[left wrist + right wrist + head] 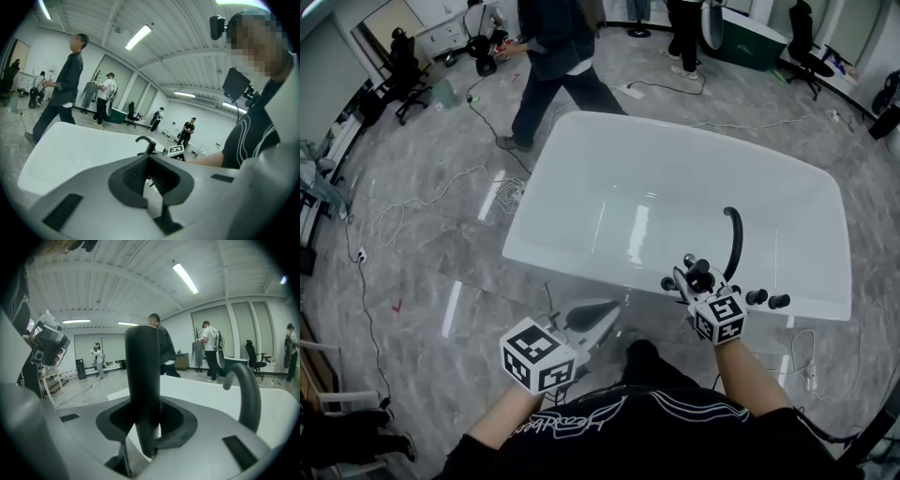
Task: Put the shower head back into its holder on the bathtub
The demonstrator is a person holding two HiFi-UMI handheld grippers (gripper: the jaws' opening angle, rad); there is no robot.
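Note:
My right gripper [684,280] is shut on the black shower head [699,270], just above the near rim of the white bathtub [609,187]. In the right gripper view the shower head [142,376] stands upright as a dark cylinder between the jaws. The curved black faucet spout [733,240] [244,386] rises right beside it, with black knobs [767,299] on the rim to its right. My left gripper [602,316] is shut and holds nothing, low and left of the tub's near edge. In the left gripper view the left gripper [151,180] points toward the spout [146,142].
A person [553,56] walks past the tub's far left corner and another [684,37] stands beyond it. Cables [441,197] trail over the grey marble floor on the left. Office chairs [403,75] stand at the room's edges.

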